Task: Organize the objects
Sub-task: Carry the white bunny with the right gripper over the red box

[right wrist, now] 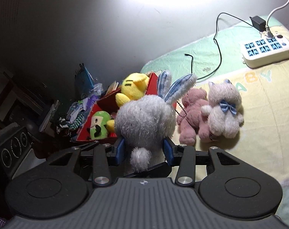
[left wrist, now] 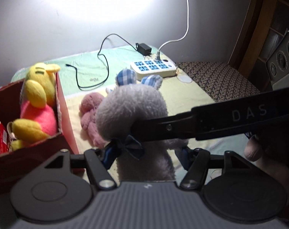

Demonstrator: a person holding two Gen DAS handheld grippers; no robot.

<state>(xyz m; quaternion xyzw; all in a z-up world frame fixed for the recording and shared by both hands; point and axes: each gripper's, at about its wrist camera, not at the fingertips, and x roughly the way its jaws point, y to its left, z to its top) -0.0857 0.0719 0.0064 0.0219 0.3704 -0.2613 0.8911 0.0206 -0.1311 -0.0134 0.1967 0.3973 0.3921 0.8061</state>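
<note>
both grippers clamp the grey bunny plush [right wrist: 144, 118]: left gripper [left wrist: 144, 152] at its neck, right gripper [right wrist: 144, 148] at its body. mid-carry; next, drop into red box [right wrist: 98, 103] just left.

Beyond my toys
White power strip [right wrist: 267, 50] with blue sockets lies on the bed; a black adapter [right wrist: 257, 23] sits behind it.

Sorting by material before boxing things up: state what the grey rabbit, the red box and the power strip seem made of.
Grey rabbit: plush, seemingly synthetic fleece; fuzzy matted pile, ears lined with blue checked cloth.
Red box: likely cardboard; the top edge shows a pale, raw-cut core under a matte red face.
Power strip: hard plastic by the look; smooth cream shell with a slight sheen, blue socket faces.
</note>
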